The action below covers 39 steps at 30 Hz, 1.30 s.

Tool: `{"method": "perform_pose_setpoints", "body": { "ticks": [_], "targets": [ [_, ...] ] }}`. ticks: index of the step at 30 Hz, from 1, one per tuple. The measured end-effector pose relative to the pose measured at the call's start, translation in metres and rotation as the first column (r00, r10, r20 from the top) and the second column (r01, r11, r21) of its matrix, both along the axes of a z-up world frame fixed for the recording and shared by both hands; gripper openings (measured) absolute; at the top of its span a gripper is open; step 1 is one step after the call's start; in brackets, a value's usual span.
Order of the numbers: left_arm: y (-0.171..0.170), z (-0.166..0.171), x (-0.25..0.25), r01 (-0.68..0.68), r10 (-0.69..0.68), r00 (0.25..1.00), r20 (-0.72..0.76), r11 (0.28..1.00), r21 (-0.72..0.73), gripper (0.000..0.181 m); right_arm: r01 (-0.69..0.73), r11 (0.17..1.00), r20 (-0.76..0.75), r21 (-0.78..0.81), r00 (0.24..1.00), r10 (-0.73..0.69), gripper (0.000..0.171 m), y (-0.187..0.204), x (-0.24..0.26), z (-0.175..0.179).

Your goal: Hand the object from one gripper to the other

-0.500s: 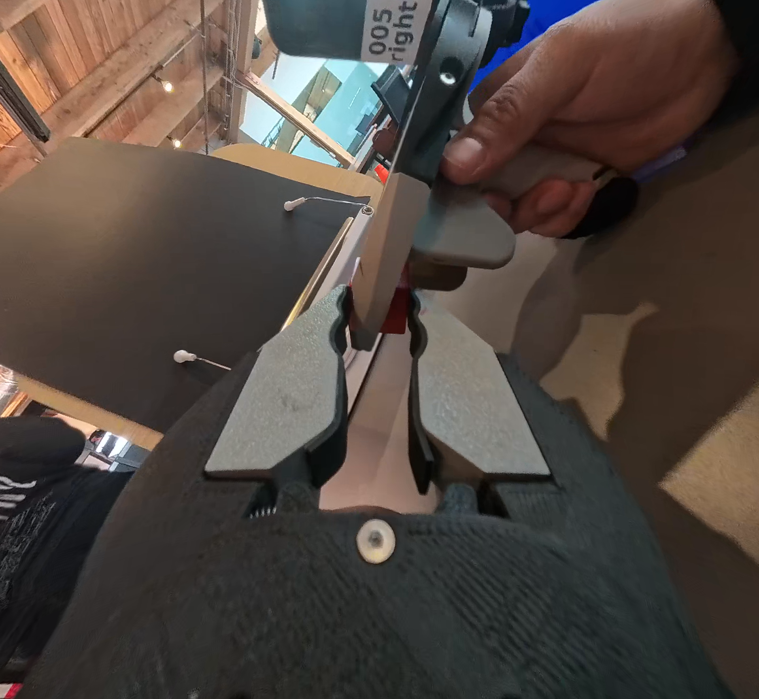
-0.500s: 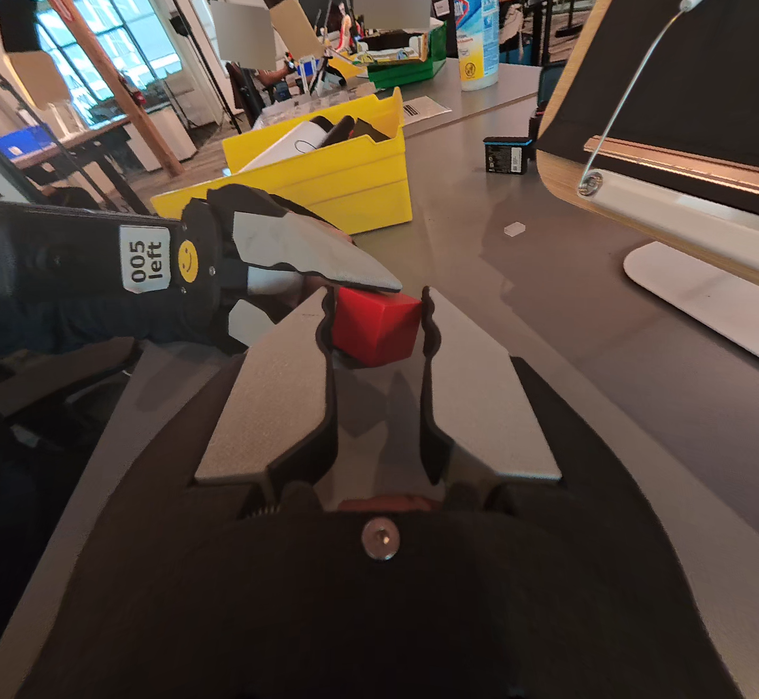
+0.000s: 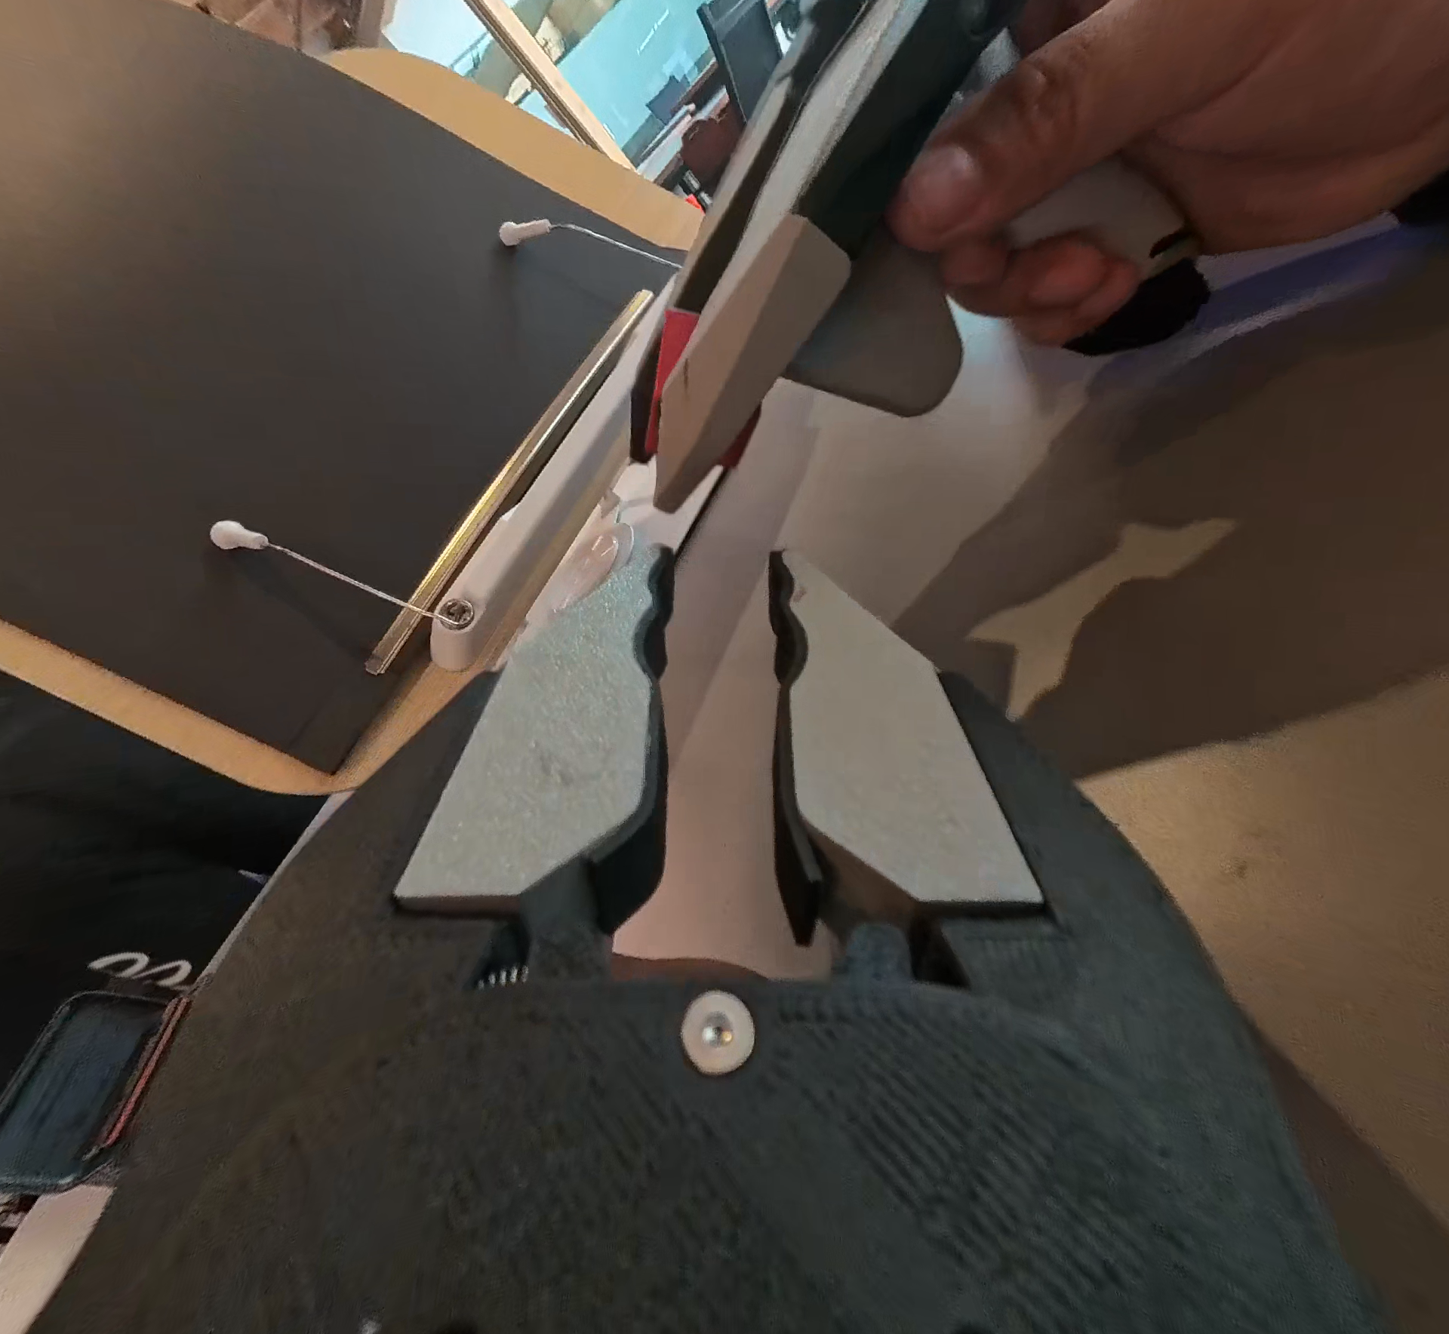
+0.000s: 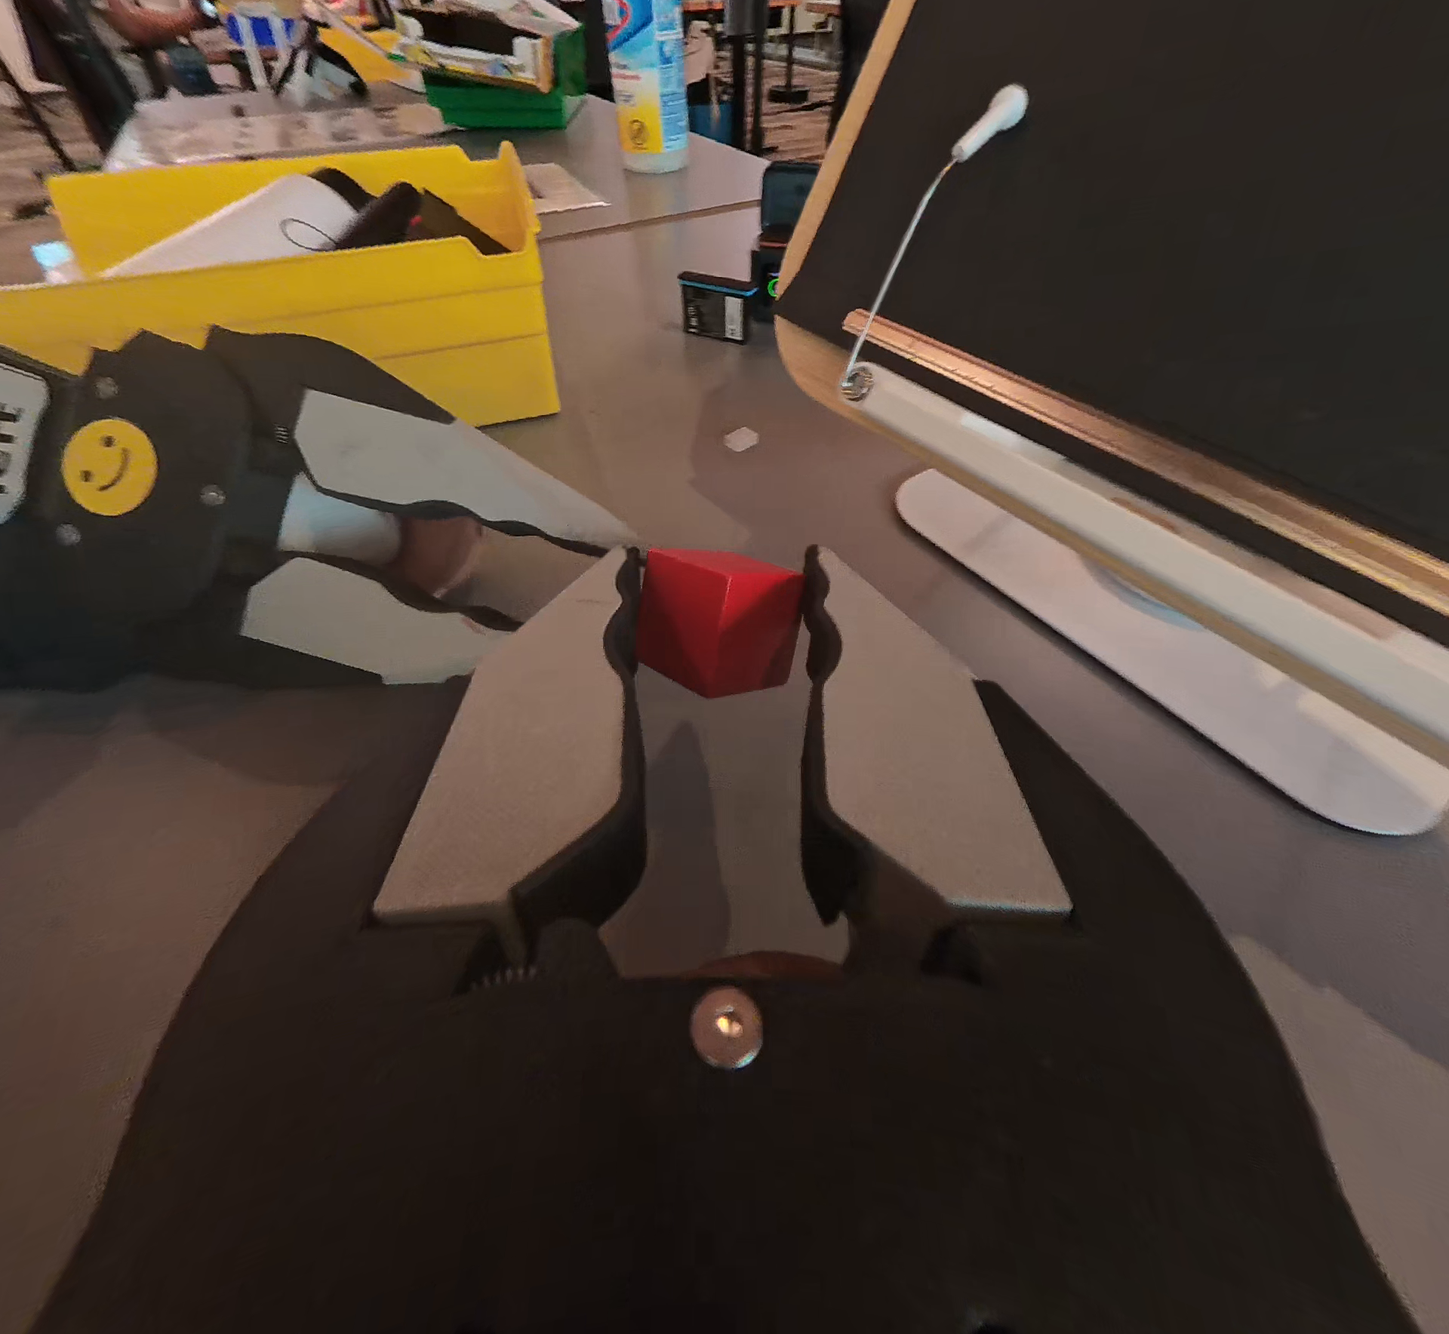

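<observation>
Your right gripper (image 4: pixel 717 575) is clenched on the one red cube (image 4: pixel 717 622), pinched by two opposite flat sides at the fingertips, above the grey table (image 4: pixel 643 324). Your left gripper (image 3: pixel 717 575) is released and empty. The cube looks light, rigid and smooth, so it could slip; take flat faces. Two grippers, one yellow bin (image 4: pixel 314 324).

the cube (image 4: pixel 717 618) sits between the fingertips of the right gripper (image 4: pixel 717 591), above the table (image 4: pixel 627 324). the left gripper (image 4: pixel 549 575) lies to its left, just beside the cube. the bin (image 4: pixel 329 309) stands behind the left gripper. the tilted board (image 4: pixel 1176 144) stands at right, with the bottle (image 4: pixel 647 42) behind it on the far table
</observation>
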<state>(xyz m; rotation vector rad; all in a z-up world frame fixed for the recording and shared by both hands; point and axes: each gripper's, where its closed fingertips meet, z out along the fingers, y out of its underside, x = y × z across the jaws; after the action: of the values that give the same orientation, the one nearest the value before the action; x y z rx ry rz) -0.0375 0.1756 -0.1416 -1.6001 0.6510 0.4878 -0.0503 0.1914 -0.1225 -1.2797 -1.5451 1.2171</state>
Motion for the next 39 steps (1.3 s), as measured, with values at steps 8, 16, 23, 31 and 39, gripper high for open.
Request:
{"method": "perform_pose_setpoints", "body": {
  "ticks": [8,16,23,31,39],
  "targets": [
    [0.0,-0.01,-0.016,-0.086,0.105,0.985,0.137,0.986,-0.141,0.023,0.075,0.977,-0.044,0.2,0.997,-0.068,0.038,0.007,0.003,0.008],
    [-0.013,0.007,-0.009,0.117,0.049,0.755,0.653,0.971,-0.208,0.049,0.159,0.736,-0.131,0.659,0.987,-0.096,0.038,0.005,0.006,0.014],
    [-0.024,0.034,0.004,0.332,-0.078,0.451,0.889,0.94,-0.086,0.056,0.148,0.542,-0.148,0.828,0.988,-0.043,0.039,-0.009,0.007,0.011],
    [-0.023,0.024,0.029,0.424,-0.067,0.399,0.914,0.898,-0.119,0.065,0.142,0.222,-0.142,0.965,0.99,-0.014,0.038,-0.036,0.001,0.0],
    [-0.022,0.011,0.031,0.443,-0.04,0.418,0.907,0.881,-0.165,0.036,0.147,0.137,-0.149,0.98,0.989,0.005,0.038,-0.048,0.0,-0.005]
  ]
}}
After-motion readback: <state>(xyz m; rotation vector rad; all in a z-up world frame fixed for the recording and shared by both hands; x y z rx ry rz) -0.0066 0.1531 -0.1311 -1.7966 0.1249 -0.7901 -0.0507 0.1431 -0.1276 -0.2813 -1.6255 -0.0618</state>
